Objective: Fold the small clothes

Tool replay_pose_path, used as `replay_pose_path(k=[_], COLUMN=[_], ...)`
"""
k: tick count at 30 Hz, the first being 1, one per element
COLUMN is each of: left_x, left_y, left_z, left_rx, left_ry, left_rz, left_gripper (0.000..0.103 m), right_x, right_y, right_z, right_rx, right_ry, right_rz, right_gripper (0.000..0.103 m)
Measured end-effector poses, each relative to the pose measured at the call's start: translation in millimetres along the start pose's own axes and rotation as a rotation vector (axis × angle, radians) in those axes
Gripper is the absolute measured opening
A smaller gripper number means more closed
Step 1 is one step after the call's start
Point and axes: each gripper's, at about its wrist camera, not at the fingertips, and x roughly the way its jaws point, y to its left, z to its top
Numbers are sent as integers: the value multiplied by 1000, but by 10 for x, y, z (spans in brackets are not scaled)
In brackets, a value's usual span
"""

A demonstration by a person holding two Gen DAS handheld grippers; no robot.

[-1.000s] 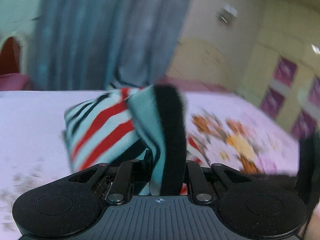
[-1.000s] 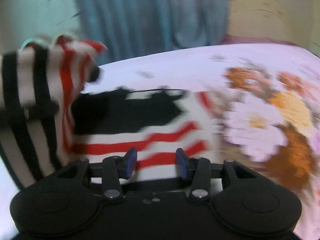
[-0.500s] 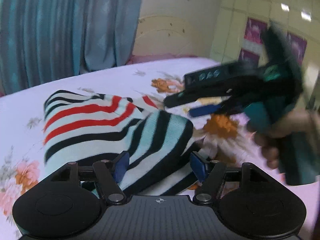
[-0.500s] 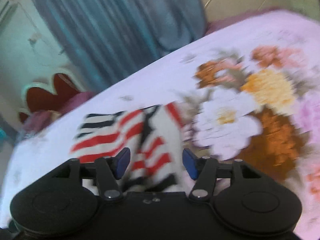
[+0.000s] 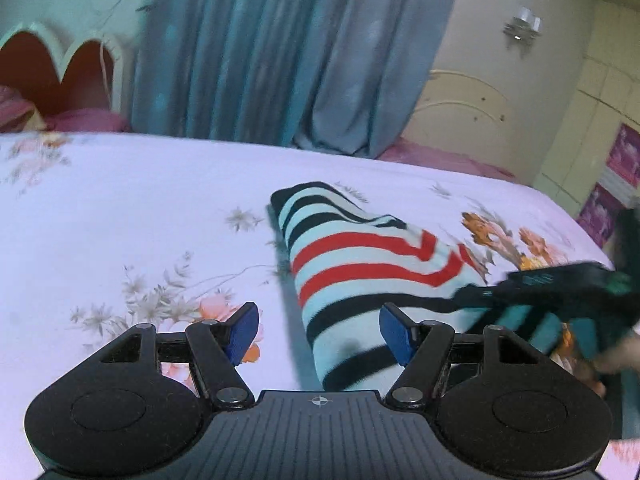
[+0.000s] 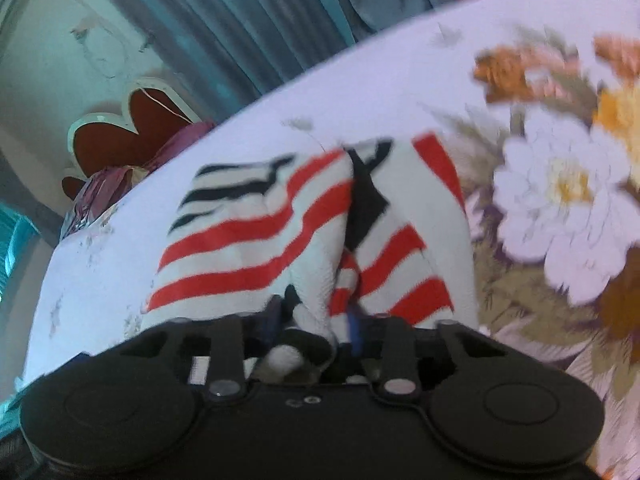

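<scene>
A small striped garment (image 5: 360,276), white with black and red stripes, lies folded in a bundle on the floral bedsheet (image 5: 132,208). My left gripper (image 5: 318,334) is open, its blue pads (image 5: 244,330) either side of the garment's near end, not gripping. My right gripper (image 6: 316,326) is shut on a fold of the same garment (image 6: 256,240) at its near edge. In the left wrist view the right gripper (image 5: 472,294) reaches in from the right, blurred, touching the garment's right side.
A blue curtain (image 5: 280,52) hangs behind the bed. A scalloped headboard (image 5: 60,72) and pink pillows stand at the far left. A cream wardrobe with purple panels (image 5: 616,168) is at the right. Large printed flowers (image 6: 560,196) cover the sheet to the garment's right.
My left gripper let go of the garment and opened; the garment now lies on the bed. My right gripper, open half a second ago, closed on the garment's near edge.
</scene>
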Motion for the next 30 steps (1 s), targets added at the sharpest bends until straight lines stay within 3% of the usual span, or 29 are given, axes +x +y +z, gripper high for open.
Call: replay_pose_path(k=[4,8,12,14,20,24,30], left_x=[342,513,657,705,668,650,665], left_y=[-178,-406,-585,-624,-609,-631,-600], left_z=[23,-16,-160,-205,-202,-230,-261], left_rx=[-12,13,47,51,72,82,95], left_ry=[1,18,71,82,92,88,104], left_rz=[-20,-69,-83,-73,-72,-66,-75], left_gripper=[66,66,66,66,66,66,67], right_x=[-343,-469,-232,-180,-498,-704,-683], right_y=[190,56,-256,-259,-350,-327,-371], right_z=[-44,-58,-89,-93,-158,-345,-572], right_rx=[-176,-223,-148,-147,-36,-57,-44], right_ry=[-150,-203,-118,-116,-106,-102,-66], right_rz=[-64,-159,-186,-191,-130,-135,-164], right_gripper=[20,20,20,23,34,31,24])
